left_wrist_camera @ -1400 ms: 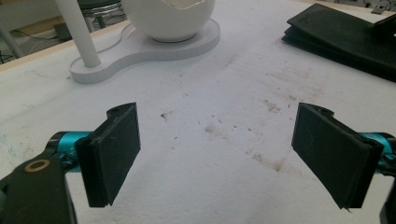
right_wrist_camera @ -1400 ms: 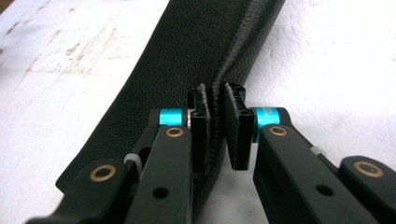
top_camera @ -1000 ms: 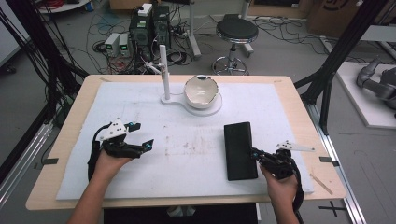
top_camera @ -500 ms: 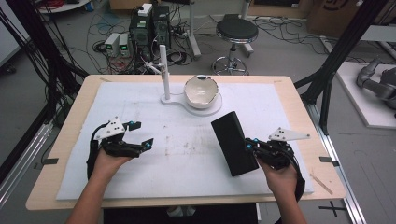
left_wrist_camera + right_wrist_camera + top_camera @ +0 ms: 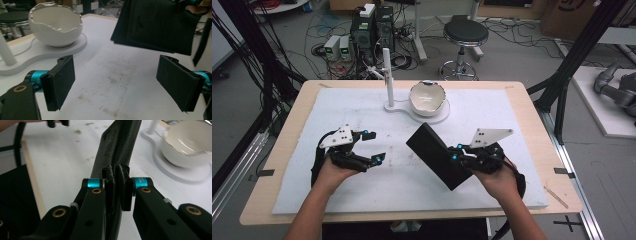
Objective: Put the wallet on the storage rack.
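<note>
Looks like robotics lab: cable tangle (image 5: pixel 319 47) on floor at 11 o'clock, computer towers (image 5: pixel 373 25) at 12, black frame struts (image 5: pixel 579 47) at 2.

My right gripper (image 5: pixel 457 155), clamped on the black pouch (image 5: pixel 437 155), has lifted it off the white mat (image 5: pixel 512 120); pouch swung from lying flat to tilted, nearer centre.

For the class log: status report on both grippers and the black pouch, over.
Right gripper shut on black pouch, pouch tilted off the mat. Left gripper open, holding nothing. White bowl on its stand behind, well apart from the pouch.
</note>
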A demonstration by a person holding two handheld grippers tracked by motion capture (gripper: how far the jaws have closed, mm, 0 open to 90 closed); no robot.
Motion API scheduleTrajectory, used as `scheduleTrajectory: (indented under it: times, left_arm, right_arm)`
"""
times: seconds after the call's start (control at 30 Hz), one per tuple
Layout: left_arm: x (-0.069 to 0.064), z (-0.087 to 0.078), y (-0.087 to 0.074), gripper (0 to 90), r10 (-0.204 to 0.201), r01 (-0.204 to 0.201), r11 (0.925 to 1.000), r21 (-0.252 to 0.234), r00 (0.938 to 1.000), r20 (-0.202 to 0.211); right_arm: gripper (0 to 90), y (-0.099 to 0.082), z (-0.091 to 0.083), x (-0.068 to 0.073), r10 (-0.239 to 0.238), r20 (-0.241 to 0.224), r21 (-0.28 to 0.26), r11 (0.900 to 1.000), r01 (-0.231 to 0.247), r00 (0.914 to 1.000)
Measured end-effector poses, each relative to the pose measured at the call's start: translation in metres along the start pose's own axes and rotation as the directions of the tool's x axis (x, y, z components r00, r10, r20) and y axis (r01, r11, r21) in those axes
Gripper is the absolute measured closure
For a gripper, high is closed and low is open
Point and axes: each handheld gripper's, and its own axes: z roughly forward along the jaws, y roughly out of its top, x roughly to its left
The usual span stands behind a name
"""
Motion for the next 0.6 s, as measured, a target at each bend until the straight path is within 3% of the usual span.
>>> scheduleTrajectory:
  times: [0.13, 0.3, 0.5, 0.57, 0.6]
  left_arm:
    - [-0.003, 0.007, 0.002, 15.5, 0.004, -0.004, 1.0000, 0.002, 0.9993, 0.037]
    - [-0.001, 0.011, 0.003, 15.6, -0.018, 0.018, 0.9998, -0.010, 0.9958, 0.090]
    - [-0.004, 0.022, 0.009, 17.2, -0.003, 0.004, 1.0000, -0.008, 0.9881, 0.154]
    - [-0.006, 0.025, 0.009, 28.1, 0.024, -0.024, 0.9997, -0.004, 0.9784, 0.205]
    - [-0.007, 0.026, 0.009, 37.5, 0.037, -0.039, 0.9992, 0.008, 0.9793, 0.199]
  right_arm:
    - [86.0, 0.009, 0.011, 0.005, -0.063, -0.067, -0.026, 0.9978, 0.061, 0.9958]
    - [85.9, 0.016, 0.024, 0.014, -0.155, -0.128, -0.033, 0.9878, 0.152, 0.9795]
    - [85.9, 0.026, 0.039, 0.020, -0.208, -0.182, -0.026, 0.9781, 0.206, 0.9611]
    - [85.9, 0.028, 0.042, 0.020, -0.216, -0.191, -0.028, 0.9763, 0.214, 0.9575]
    - [85.9, 0.028, 0.044, 0.020, -0.217, -0.191, -0.026, 0.9761, 0.216, 0.9573]
